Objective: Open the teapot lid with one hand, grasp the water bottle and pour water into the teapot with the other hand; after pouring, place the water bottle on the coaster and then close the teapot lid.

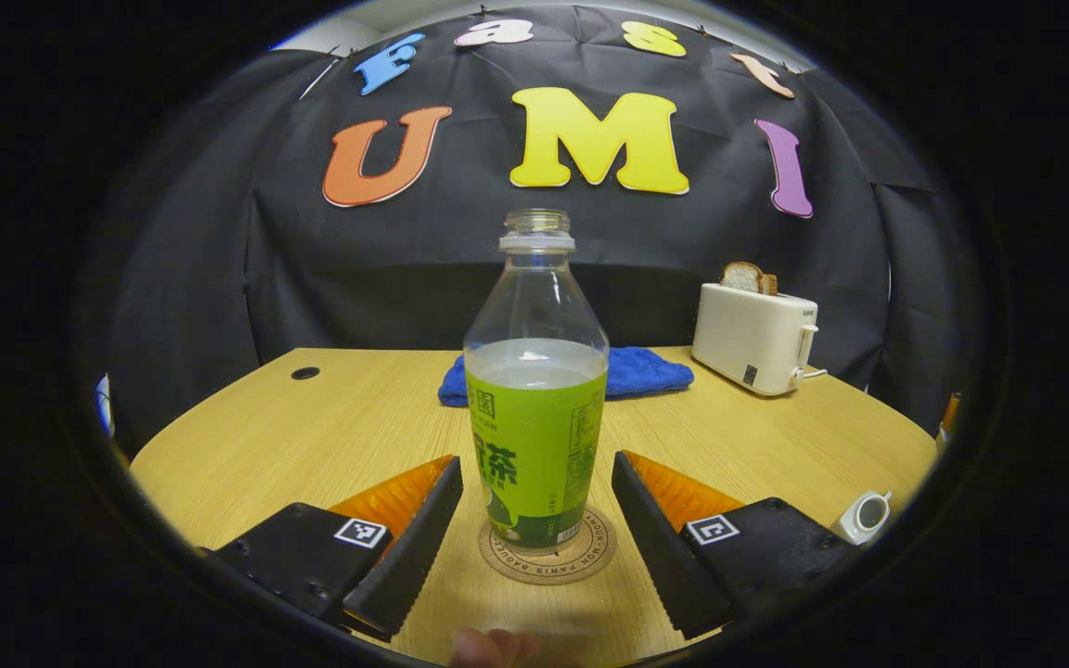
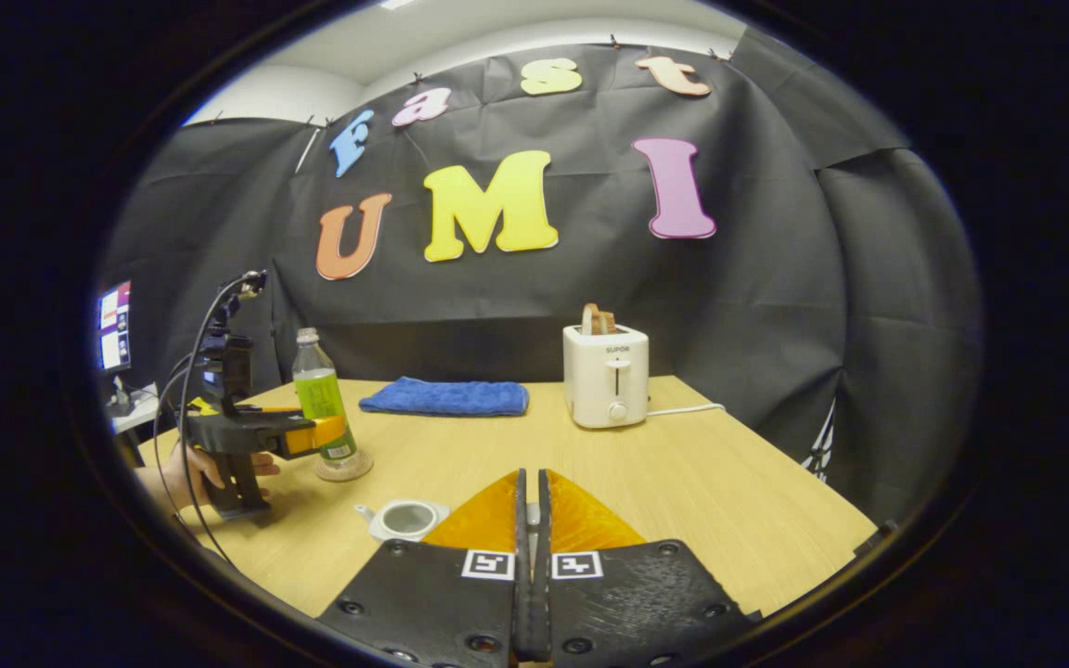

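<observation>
The water bottle [image 1: 535, 390] stands upright on the coaster [image 1: 548, 552], its long axis vertical, directly ahead of the left gripper [image 1: 534, 506] and between that gripper's spread fingers [image 1: 418, 533], which flank the label on both sides without touching it. The bottle is uncapped and about half full. In the right gripper view the teapot [image 2: 405, 518] sits near the front edge of the worktop [image 2: 683, 482], just left of the right gripper [image 2: 531, 506]; its top looks open. That gripper's fingers are pressed together, but whether the lid is pinched between them I cannot tell. The left gripper is far nearer the bottle, the right nearer the teapot. If the bottle is to be lifted, a straight inward squeeze should do.
</observation>
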